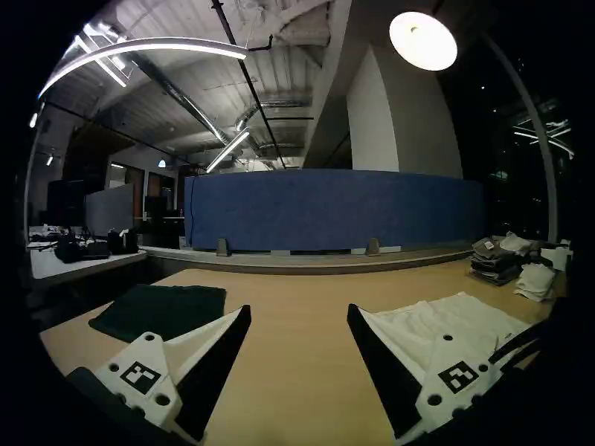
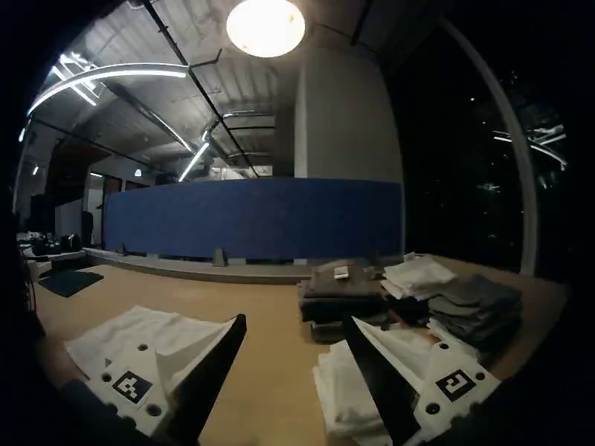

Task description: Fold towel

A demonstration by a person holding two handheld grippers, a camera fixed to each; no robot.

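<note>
In the left gripper view, the left claw (image 1: 298, 308) hangs released above a pale wooden table (image 1: 297, 290), its fingers spread wide with bare wood between them. A white towel (image 1: 439, 316) lies spread out flat just behind the claw's right finger, and a dark towel (image 1: 160, 311) lies flat ahead of its left finger. Far off to the right are stacks of folded towels (image 1: 498, 260). Straight ahead a blue partition (image 1: 327, 208) runs along the table's far edge, with a white column (image 1: 401, 119) rising behind it and a round lamp (image 1: 422, 40) glowing overhead. A side desk (image 1: 74, 264) stands to the left. In the right gripper view, the right claw (image 2: 294, 319) is likewise released and holds nothing. The white towel (image 2: 149, 327) lies behind its left finger, and a small white pile (image 2: 346, 386) sits under its right finger. The folded stacks (image 2: 416, 297) are ahead and right, and dark windows (image 2: 476, 186) lie beyond them.
</note>
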